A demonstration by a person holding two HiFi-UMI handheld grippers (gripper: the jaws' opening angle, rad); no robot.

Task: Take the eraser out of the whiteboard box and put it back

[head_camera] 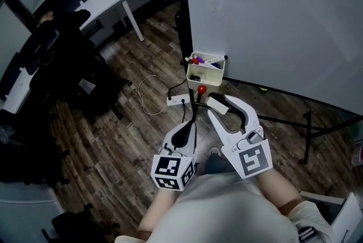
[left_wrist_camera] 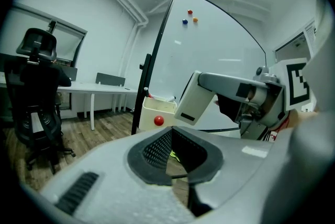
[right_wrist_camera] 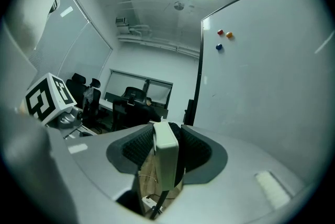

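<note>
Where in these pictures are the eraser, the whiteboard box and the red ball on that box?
eraser point(right_wrist_camera: 166, 157): right gripper view, on its pale narrow face.
whiteboard box point(head_camera: 204, 78): head view, on its front wall.
red ball point(left_wrist_camera: 158, 120): left gripper view, on its middle.

White plastic left gripper point(head_camera: 189, 124) pointing slightly downward, jaws sitting together, holding nothing. White plastic right gripper point(head_camera: 219, 106) pointing level, jaws clamping white rectangular eraser point(right_wrist_camera: 166, 150).

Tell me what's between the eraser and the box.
Nothing in the way: in the head view the eraser, in the right hand-held gripper, sits just short of the box, with only the red knob on the box's front between.
</note>
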